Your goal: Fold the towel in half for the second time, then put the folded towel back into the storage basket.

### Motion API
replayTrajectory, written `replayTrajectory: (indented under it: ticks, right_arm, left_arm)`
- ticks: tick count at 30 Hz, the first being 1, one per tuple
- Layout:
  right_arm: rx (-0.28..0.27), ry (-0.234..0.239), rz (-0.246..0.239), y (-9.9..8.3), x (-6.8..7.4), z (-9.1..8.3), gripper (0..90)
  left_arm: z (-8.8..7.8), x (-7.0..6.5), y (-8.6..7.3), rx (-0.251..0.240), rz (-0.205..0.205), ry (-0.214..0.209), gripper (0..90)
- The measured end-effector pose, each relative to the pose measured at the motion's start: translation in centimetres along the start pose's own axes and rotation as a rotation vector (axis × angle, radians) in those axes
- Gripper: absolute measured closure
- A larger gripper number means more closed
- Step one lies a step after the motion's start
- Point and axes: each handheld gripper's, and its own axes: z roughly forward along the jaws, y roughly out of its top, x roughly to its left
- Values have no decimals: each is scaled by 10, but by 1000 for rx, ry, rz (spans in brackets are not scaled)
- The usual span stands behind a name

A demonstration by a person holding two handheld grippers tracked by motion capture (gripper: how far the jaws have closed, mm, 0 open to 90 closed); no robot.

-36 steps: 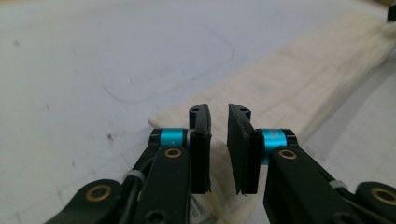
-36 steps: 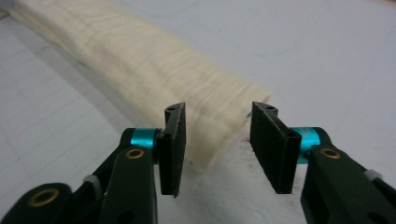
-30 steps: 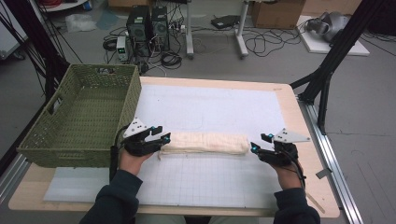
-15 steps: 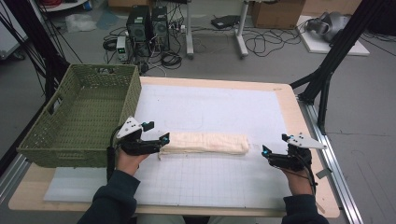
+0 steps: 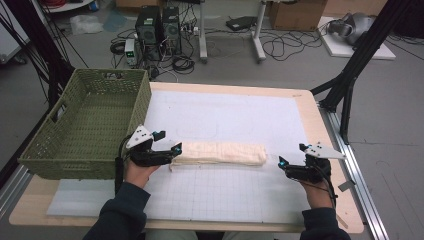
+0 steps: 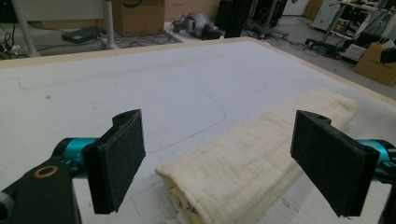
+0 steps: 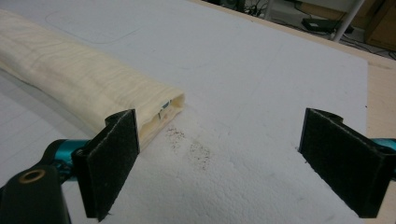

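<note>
A cream towel (image 5: 220, 153), folded into a long roll, lies across the white grid mat (image 5: 225, 112). My left gripper (image 5: 175, 150) is at the towel's left end. In the left gripper view its jaws (image 6: 219, 140) stand wide apart, having just been opening; the towel's end (image 6: 252, 158) lies between them and neither pad touches it. My right gripper (image 5: 281, 162) is a little right of and nearer than the towel's right end. Its jaws (image 7: 219, 140) have also just been opening and hold nothing, with the towel's open end (image 7: 93, 79) off to their left.
A green woven basket (image 5: 57, 150) stands at the table's left edge, close to the left hand. The wooden table rim (image 5: 330, 150) runs along the right. Computers, cables and black stand legs (image 5: 350, 70) are on the floor beyond the table.
The right gripper has drawn back from the towel's right end toward the person's side. The left gripper has stayed at the left end. Both pairs of jaws stand wider.
</note>
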Motion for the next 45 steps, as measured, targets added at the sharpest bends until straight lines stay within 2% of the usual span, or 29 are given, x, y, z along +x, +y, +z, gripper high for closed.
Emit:
replayTrajectory:
  ticks: [8, 15, 20, 24, 29, 34, 38, 41, 45]
  right_arm:
    - [-7, 1, 4, 2, 0, 2, 114]
    - [6, 3, 10, 0, 0, 4, 115]
    - [9, 11, 1, 0, 2, 5, 115]
    - [18, 15, -13, 0, 4, 6, 115]
    - [24, 17, -17, -1, 5, 7, 115]
    - [29, 19, -20, -1, 5, 8, 115]
    - [29, 20, -25, -1, 6, 8, 115]
    - [33, 25, -21, -1, 7, 9, 115]
    - [32, 28, -25, -1, 7, 9, 115]
  left_arm:
    - [-3, 3, -1, 11, -13, 29, 185]
    - [1, 5, -6, 69, -35, 65, 209]
    - [9, 6, -11, 129, -81, 103, 209]
    - [13, 8, -14, 169, -112, 105, 283]
    - [15, 9, -17, 185, -105, 97, 361]
    - [21, 8, -21, 239, -103, 96, 389]
    - [26, 5, -24, 314, -72, 106, 413]
    - [28, 0, -27, 353, -53, 110, 421]
    - [29, -6, -28, 364, -14, 121, 438]
